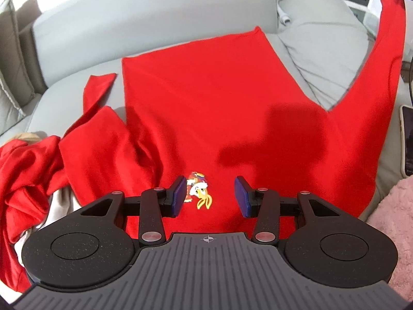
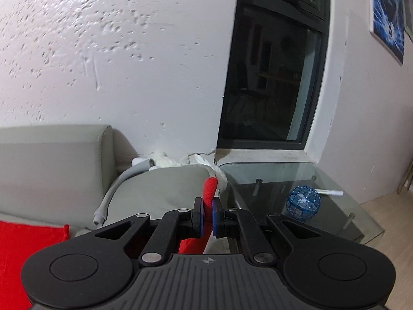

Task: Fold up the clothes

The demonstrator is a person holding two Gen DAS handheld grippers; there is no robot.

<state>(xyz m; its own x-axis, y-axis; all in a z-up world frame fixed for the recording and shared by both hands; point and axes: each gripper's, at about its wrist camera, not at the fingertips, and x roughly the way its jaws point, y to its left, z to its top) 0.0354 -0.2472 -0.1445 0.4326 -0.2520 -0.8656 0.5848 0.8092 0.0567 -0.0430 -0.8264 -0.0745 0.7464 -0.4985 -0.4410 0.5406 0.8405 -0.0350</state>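
A grey sofa (image 1: 144,20) fills most of the left wrist view, and a red shirt (image 1: 196,108) lies spread over its seat, front side up. One sleeve of the shirt (image 1: 387,64) is lifted high at the right edge of that view, pulled up to a dark tip in the top corner. The other sleeve (image 1: 96,90) lies loose and wrinkled on the seat at the left. More red cloth (image 1: 23,170) is piled at the left edge, over something pale.

The left gripper (image 1: 209,196) hovers over the chest of the shirt with its jaws wide apart, holding nothing. Between its blue pads (image 1: 180,193) a small cartoon print (image 1: 198,190) shows on the fabric.

In the right wrist view, the right gripper (image 2: 207,218) has its jaws pressed together on the end of the sleeve, and the red tip sticks up past the pads. Behind it stand a white rough wall (image 2: 103,51) and a dark window (image 2: 273,72). A glass side counter (image 2: 296,180) is beside the sofa, and a small blue ball (image 2: 303,202) rests on it.
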